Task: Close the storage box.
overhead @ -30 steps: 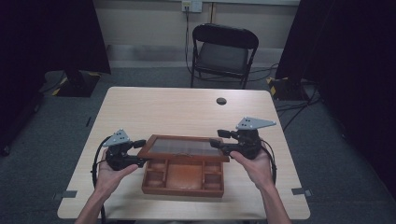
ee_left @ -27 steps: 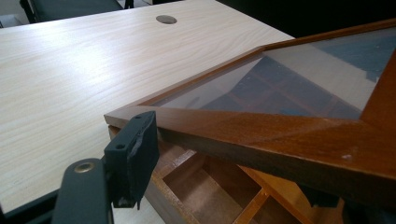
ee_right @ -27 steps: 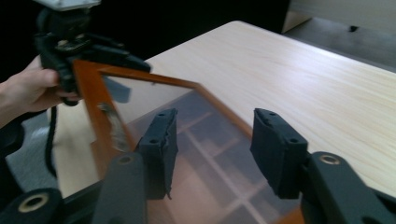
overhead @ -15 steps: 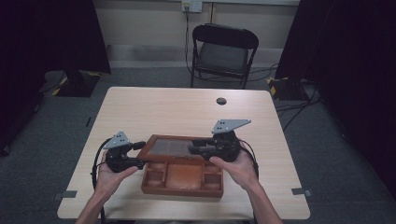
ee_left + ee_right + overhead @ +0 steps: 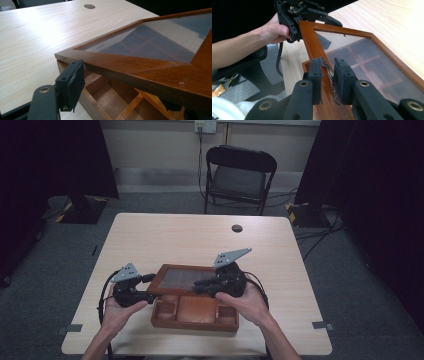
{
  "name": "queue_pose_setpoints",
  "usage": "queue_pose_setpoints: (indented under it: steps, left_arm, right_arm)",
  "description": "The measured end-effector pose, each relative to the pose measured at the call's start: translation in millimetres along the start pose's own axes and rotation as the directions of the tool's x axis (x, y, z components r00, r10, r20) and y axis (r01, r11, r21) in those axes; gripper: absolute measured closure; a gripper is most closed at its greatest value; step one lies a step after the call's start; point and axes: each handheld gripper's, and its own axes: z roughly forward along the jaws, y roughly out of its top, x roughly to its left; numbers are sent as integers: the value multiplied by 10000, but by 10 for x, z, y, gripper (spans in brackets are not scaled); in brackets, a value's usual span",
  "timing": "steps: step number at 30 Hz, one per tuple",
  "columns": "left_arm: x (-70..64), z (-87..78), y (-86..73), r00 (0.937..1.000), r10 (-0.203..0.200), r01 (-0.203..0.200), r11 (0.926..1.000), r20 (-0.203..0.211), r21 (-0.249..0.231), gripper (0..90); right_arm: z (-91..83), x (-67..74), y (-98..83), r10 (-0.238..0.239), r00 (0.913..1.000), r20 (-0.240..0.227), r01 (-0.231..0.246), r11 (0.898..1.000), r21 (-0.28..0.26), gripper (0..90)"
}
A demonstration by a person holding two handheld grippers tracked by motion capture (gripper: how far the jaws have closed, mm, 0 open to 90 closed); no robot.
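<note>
A wooden box [image 5: 195,312] with small compartments sits on the pale desk [image 5: 190,237], toward the person's edge of it, and everything else is best placed from that box. Its glass-paned lid [image 5: 182,280] is lifted off the box's near part and tilted, the far edge lower, so the compartments nearest the person lie uncovered. The left tongs [image 5: 145,287] are at the box's left side, at the lid's left frame; from the left gripper view one black pad [image 5: 71,83] sits against the lid's corner [image 5: 75,56] from below, and the other jaw is hidden behind the frame, so I cannot tell for sure whether they clamp it. The right tongs [image 5: 202,285] reach in from the box's right side over the lid's near frame; in the right gripper view the two pads [image 5: 315,75] stand close together with a thin dark metal piece [image 5: 329,75] between them, right against the lid's wooden rail, though whether they actually pinch it is hard to say. Beyond the box, near the desk's far edge, is a small round dark cap [image 5: 237,228] set in the top. Past the desk stands a black folding chair [image 5: 240,175].
</note>
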Motion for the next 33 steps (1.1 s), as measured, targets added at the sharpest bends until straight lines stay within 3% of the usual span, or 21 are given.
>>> queue_pose_setpoints:
  steps: [14, 19, 27, 29, 33]
  left_arm:
    - [-2, 0, -26, 10000, -29, 29, 10000, 29, 0, 291]
    - [1, 1, -43, 10000, 54, -54, 9999, 28, 133, 288]
    - [9, 6, -93, 9999, -84, 83, 9999, 91, 120, 296]
    - [31, 5, -101, 9991, -359, 358, 9994, 210, 37, 311]
    - [78, -1, -130, 9992, -408, 407, 9988, 21, 288, 296]
  right_arm:
    - [93, -34, -1, -116, 9999, -96, 119, 9995, 278, 766]
    - [133, -48, -9, -58, 9999, -131, 64, 9991, 426, 814]
    - [157, -37, -14, -135, 9997, -180, 146, 9981, 606, 822]
    - [158, -31, -15, -161, 9997, -155, 170, 9982, 576, 822]
    - [152, -28, -26, -163, 9998, -115, 169, 9987, 488, 823]
